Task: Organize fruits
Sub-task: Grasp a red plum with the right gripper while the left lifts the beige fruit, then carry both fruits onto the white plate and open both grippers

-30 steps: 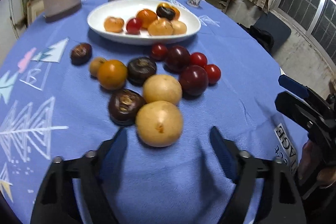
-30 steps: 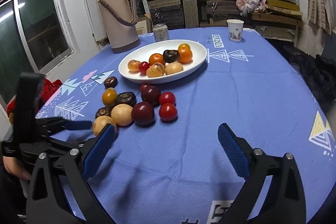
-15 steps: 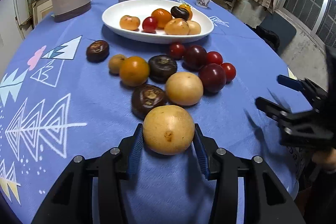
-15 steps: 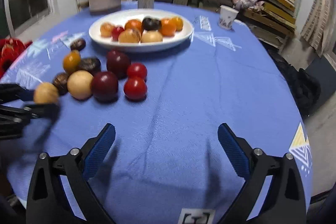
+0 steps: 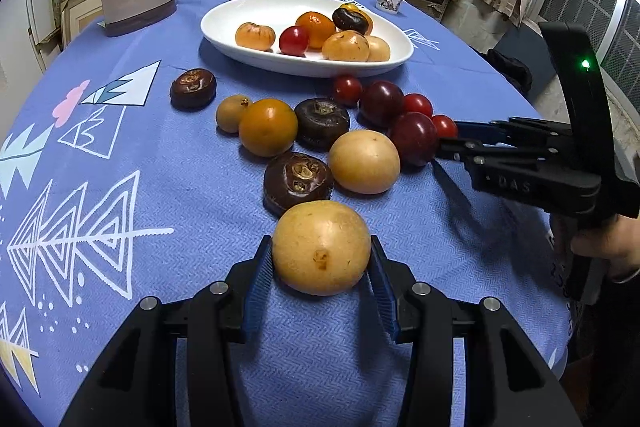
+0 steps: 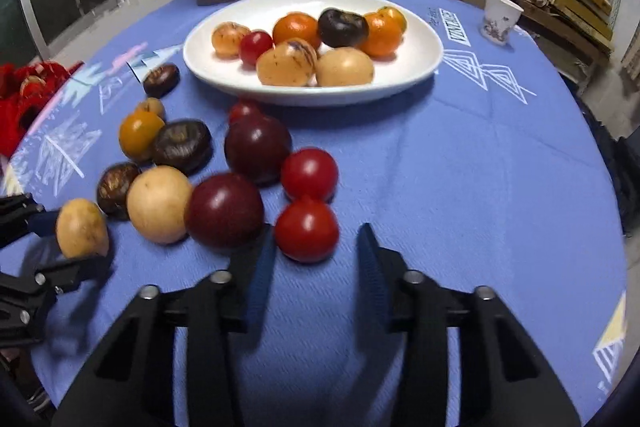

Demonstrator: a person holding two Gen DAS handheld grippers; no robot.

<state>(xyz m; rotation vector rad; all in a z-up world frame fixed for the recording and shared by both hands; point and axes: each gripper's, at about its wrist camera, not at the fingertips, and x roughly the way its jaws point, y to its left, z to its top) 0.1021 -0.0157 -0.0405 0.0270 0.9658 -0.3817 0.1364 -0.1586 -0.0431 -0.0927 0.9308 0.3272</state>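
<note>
1. A round tan fruit (image 5: 321, 247) sits clamped between the two blue-padded fingers of the left gripper (image 5: 320, 267), near the tabletop's near edge. Whether it is lifted off the blue tablecloth (image 5: 120, 155) or resting on it, I cannot tell.
2. The right gripper (image 6: 316, 259) is spread around a small red fruit (image 6: 306, 230) without touching it; its left finger lies just beside a dark red plum (image 6: 224, 210).
3. More loose fruit lies in a cluster towards the table's middle: a second tan fruit (image 5: 364, 161), dark brown ones, an orange one, red ones.
4. Beyond them, towards the far edge, a white oval plate (image 5: 248, 15) already holds several fruits.
5. Likely risk: the smooth, round tan fruit could slip from a two-point hold on the way to the plate.
6. Likely risk: closing the right fingers could nudge the plum and set neighbouring fruit rolling.
</note>
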